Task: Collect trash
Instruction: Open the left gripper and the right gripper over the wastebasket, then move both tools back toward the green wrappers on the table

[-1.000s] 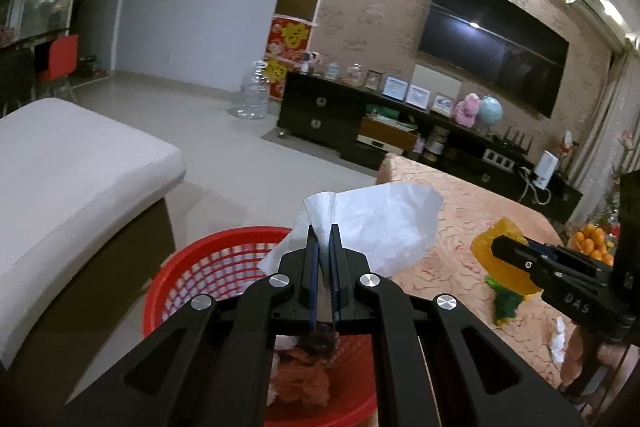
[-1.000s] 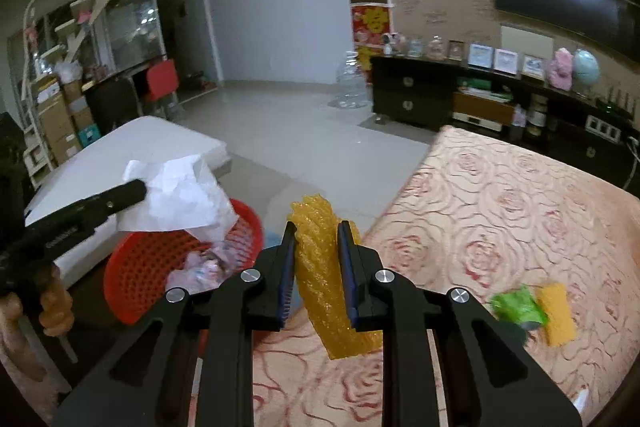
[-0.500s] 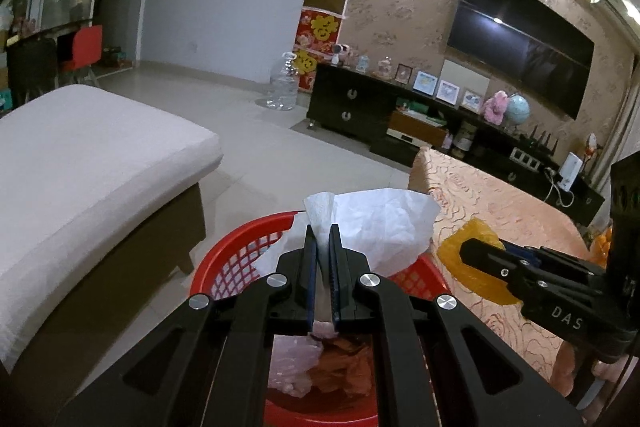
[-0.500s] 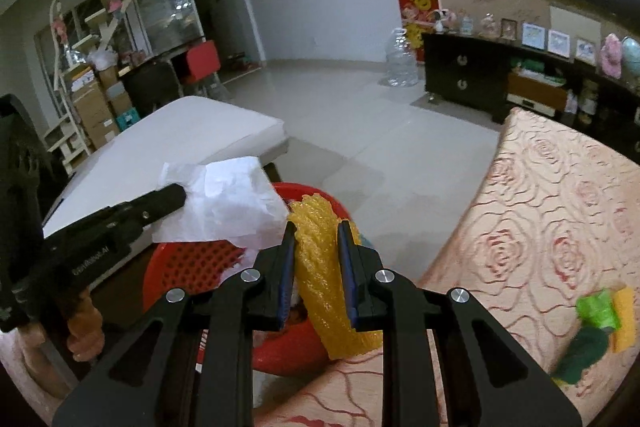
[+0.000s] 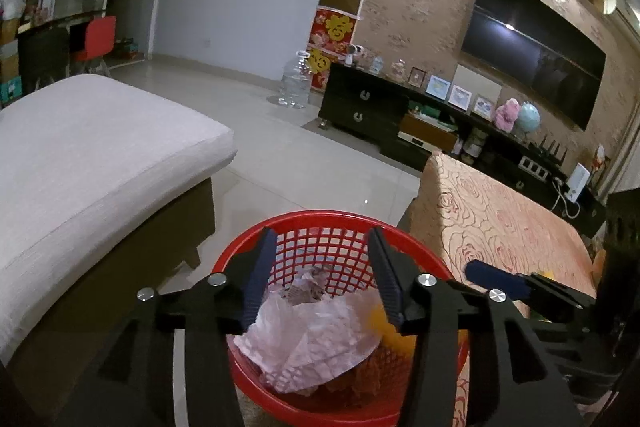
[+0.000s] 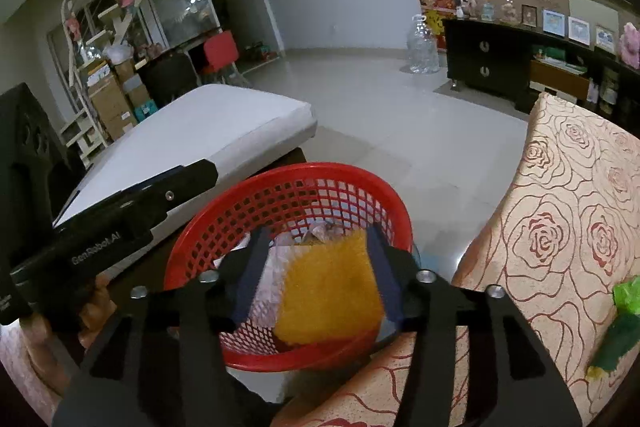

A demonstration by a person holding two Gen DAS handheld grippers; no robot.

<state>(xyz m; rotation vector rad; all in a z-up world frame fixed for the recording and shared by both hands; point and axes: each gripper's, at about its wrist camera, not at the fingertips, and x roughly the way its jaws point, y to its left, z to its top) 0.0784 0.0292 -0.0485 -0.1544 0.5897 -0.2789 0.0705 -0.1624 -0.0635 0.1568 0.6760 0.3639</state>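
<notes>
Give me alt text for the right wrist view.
The open right gripper hangs over a red basket that holds a yellow foam net and white paper. The left gripper reaches in from the left; green trash lies on the rose-patterned cloth at right.

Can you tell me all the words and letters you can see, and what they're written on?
"GenRobot.AI": white letters on the side of the left tool, slightly blurred.
"春": a gold Chinese character on the red poster by the wall. The one below it is too blurred to read.
Framed pictures on the dark cabinet: too small to read.
</notes>
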